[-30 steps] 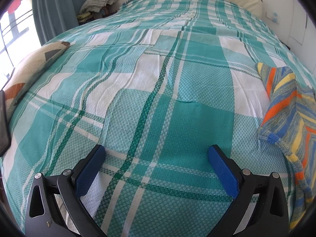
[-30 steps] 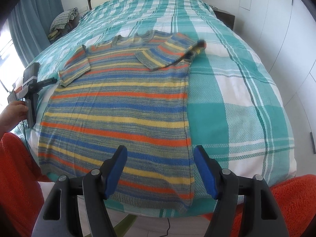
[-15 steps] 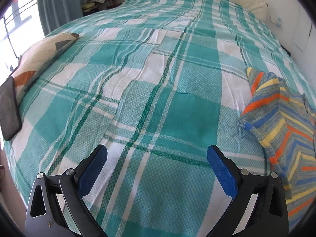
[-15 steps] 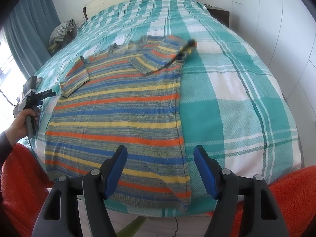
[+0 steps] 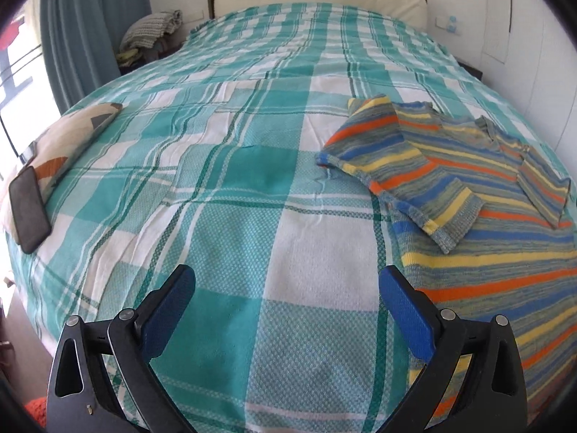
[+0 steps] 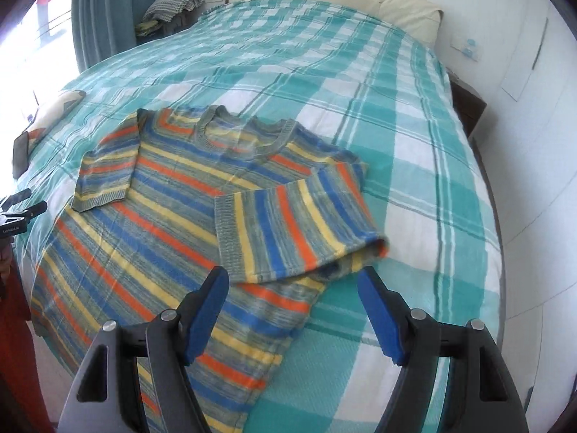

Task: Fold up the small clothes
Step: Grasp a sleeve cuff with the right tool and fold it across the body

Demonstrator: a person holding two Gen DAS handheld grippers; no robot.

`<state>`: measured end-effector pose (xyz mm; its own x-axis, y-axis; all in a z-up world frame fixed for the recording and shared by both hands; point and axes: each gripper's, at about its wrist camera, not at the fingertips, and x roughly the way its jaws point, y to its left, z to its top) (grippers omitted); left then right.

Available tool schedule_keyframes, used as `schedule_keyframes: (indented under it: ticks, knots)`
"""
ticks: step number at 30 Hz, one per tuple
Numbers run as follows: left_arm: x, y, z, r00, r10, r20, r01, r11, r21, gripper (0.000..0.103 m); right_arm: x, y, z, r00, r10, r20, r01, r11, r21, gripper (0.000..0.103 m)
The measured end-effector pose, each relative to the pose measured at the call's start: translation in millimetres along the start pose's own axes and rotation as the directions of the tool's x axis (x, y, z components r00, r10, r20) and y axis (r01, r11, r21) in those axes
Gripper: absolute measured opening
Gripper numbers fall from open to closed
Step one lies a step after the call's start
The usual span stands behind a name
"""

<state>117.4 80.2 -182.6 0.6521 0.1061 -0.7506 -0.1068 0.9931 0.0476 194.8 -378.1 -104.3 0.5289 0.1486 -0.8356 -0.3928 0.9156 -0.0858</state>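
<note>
Striped knitted sweater (image 6: pixel 173 216) in orange, blue and yellow lies flat on the teal checked bedspread (image 6: pixel 414 187), both sleeves folded inward. Both grippers, left (image 5: pixel 286 310) and right (image 6: pixel 292 306), hang apart, empty. Risk, I judge: pinching at 12 o'clock may catch the bedspread too, or undo the sleeve fold.
</note>
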Motion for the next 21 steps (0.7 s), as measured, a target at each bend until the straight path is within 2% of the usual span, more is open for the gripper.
schedule_keyframes:
  ticks: [2, 4, 6, 8, 10, 12, 14, 17, 19, 21]
  knots:
    - [5, 0, 0, 1.0, 0.02, -0.007, -0.02, 1.0, 0.002, 0.102, 39, 26, 10, 0.998, 0.044, -0.049, -0.047, 0.997, -0.062, 0.073]
    - [10, 1, -1, 0.999, 0.022, -0.029, -0.022, 1.0, -0.002, 0.102, 78, 44, 13, 0.994, 0.047, -0.101, -0.057, 0.994, -0.097, 0.073]
    - [13, 2, -2, 0.999, 0.016, -0.046, -0.016, 1.0, -0.007, 0.102, 110, 45, 10, 0.984, 0.071, -0.161, -0.082, 0.995, -0.062, 0.062]
    - [13, 4, -3, 0.999, 0.013, -0.05, -0.014, 1.0, -0.014, 0.102, 104, 21, 13, 0.987, 0.095, -0.128, -0.088, 0.994, 0.061, 0.005]
    - [11, 5, -4, 0.999, -0.001, -0.045, 0.0, 1.0, -0.018, 0.102, 79, -20, 16, 0.992, 0.109, -0.071, -0.091, 0.972, 0.216, 0.004]
    - [10, 6, -4, 0.999, -0.01, -0.042, 0.009, 1.0, -0.025, 0.102, 45, -69, 11, 0.998, 0.06, -0.007, -0.054, 0.944, 0.326, 0.004]
    - [11, 7, -3, 0.999, -0.02, -0.047, 0.018, 0.999, -0.039, 0.102, 8, -126, -5, 0.999, 0.004, 0.044, -0.024, 0.884, 0.467, 0.004]
    - [14, 6, -3, 0.998, -0.034, -0.054, 0.03, 0.998, -0.059, 0.102, -36, -204, -50, 0.994, -0.081, 0.078, 0.008, 0.738, 0.674, 0.004]
    - [15, 4, -5, 0.998, -0.036, -0.058, 0.032, 0.998, -0.062, 0.102, -48, -238, -84, 0.993, -0.108, 0.056, 0.028, 0.654, 0.756, 0.004]
    - [16, 3, -6, 0.998, -0.032, -0.061, 0.029, 0.998, -0.057, 0.102, -45, -255, -112, 0.995, -0.09, 0.034, 0.026, 0.588, 0.809, 0.004]
